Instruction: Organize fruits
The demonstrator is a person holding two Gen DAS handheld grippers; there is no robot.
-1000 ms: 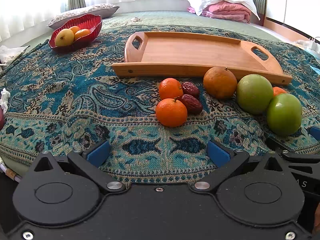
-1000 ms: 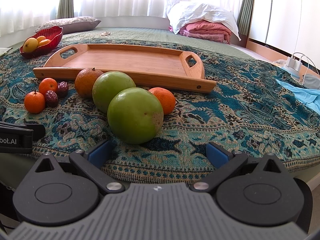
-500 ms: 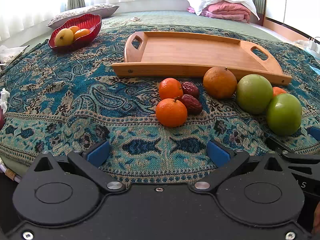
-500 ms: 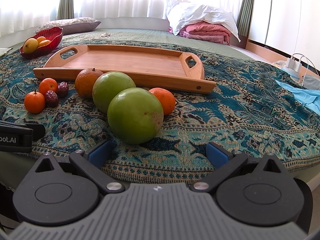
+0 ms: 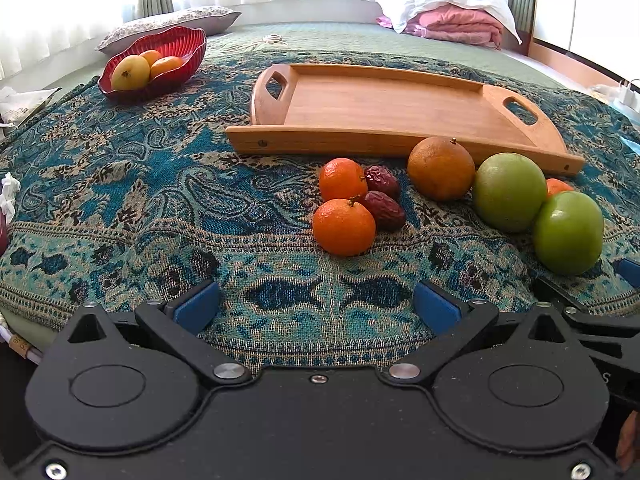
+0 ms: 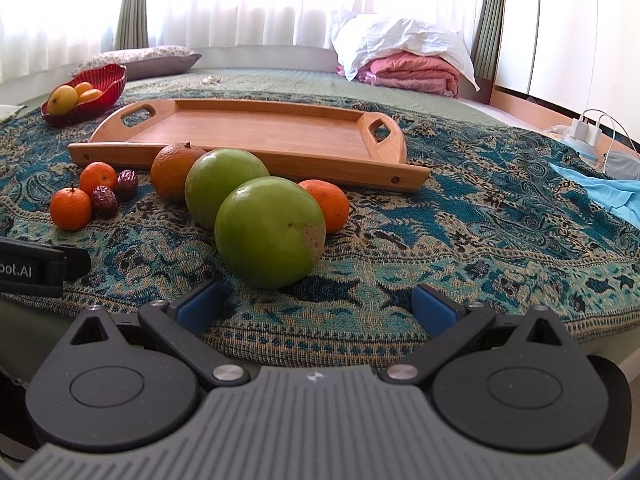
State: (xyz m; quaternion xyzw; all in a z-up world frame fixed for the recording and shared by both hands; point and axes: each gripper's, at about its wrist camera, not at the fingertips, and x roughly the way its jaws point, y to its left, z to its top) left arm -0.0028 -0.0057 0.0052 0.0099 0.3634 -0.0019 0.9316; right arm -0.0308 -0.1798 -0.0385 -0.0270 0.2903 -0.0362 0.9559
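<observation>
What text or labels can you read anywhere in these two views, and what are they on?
"oot.AI", cut off at the frame edge: on the left gripper's black body, in the right wrist view.
"S", one pale letter, the rest out of view: on the right gripper's black body, in the left wrist view.
Print on the white packet at far left: too blurred to read.

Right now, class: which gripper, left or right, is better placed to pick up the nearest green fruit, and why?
Right. The right gripper is open with the nearest green fruit just ahead, roughly between its fingers. From the left gripper, that fruit sits far off to the side.
</observation>
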